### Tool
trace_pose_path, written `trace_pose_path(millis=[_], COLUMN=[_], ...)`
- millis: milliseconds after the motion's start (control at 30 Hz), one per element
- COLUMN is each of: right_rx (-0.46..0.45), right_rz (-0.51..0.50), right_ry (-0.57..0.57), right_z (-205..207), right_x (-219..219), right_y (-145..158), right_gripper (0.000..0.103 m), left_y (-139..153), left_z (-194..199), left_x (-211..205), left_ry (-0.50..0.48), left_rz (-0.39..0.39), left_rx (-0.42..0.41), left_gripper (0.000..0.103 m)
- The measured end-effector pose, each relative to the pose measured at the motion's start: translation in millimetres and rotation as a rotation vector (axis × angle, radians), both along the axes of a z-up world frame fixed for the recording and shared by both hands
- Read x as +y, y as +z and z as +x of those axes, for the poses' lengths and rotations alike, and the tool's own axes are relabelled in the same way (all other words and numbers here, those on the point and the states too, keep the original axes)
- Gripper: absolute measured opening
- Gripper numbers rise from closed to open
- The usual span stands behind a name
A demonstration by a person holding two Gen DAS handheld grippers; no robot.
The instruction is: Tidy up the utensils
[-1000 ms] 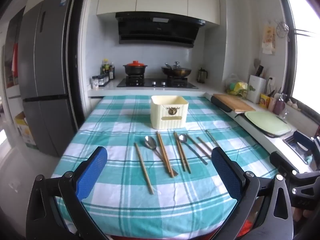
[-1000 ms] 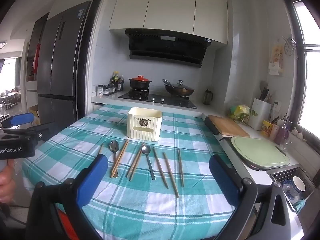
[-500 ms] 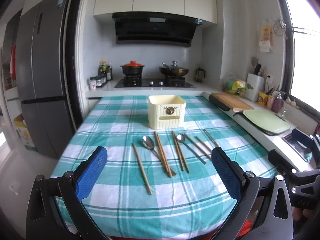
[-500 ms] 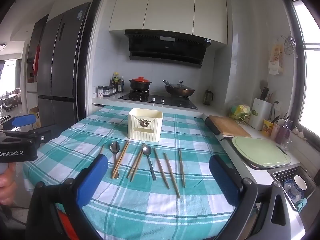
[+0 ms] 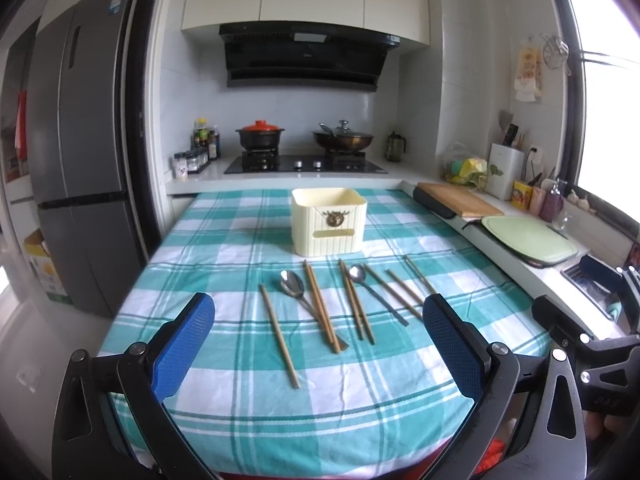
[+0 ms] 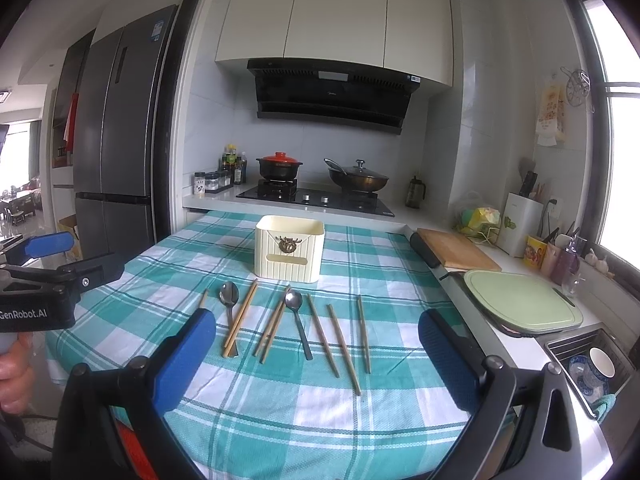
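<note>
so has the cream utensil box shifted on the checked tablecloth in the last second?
No. The cream utensil box keeps its place on the teal checked tablecloth, same squares under it, spoons and chopsticks in front unchanged. Only the cameras drifted slightly.

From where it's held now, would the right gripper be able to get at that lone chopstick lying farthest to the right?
Probably yes. The right gripper is open and holds nothing, and the rightmost chopstick lies flat on the checked tablecloth, apart from its neighbours. Nothing stands between them. Pinching something so thin off cloth may be fiddly.
</note>
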State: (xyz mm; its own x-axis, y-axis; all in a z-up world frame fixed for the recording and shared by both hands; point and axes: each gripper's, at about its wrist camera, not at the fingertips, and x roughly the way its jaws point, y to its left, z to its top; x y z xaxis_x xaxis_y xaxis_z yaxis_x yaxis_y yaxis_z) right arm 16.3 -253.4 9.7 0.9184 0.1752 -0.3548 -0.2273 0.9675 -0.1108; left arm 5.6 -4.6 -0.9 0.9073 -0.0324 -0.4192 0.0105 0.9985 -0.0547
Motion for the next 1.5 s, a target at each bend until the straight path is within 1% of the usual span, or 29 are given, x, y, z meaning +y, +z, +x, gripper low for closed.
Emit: trace_pose_path(millis=[767,1500], right_rx=[0.016,0.024], right_rz=[0.0,-0.002], right_ry=[-0.001,0.001], right_z=[1.5,4.2], right_x=[-5.2,-3.2], right_y=[-4.7,-2.8], right_gripper=[0.103,0.103], left_y=[-4.5,-5.1], left_z=[1.8,3.0], left_x=[-2.5,-2.5], left_ry=[-0.014,-0.02], left_rz=[-0.004,-0.007], left_rx=[0.011,0.016], left_gripper=[0.103,0.103])
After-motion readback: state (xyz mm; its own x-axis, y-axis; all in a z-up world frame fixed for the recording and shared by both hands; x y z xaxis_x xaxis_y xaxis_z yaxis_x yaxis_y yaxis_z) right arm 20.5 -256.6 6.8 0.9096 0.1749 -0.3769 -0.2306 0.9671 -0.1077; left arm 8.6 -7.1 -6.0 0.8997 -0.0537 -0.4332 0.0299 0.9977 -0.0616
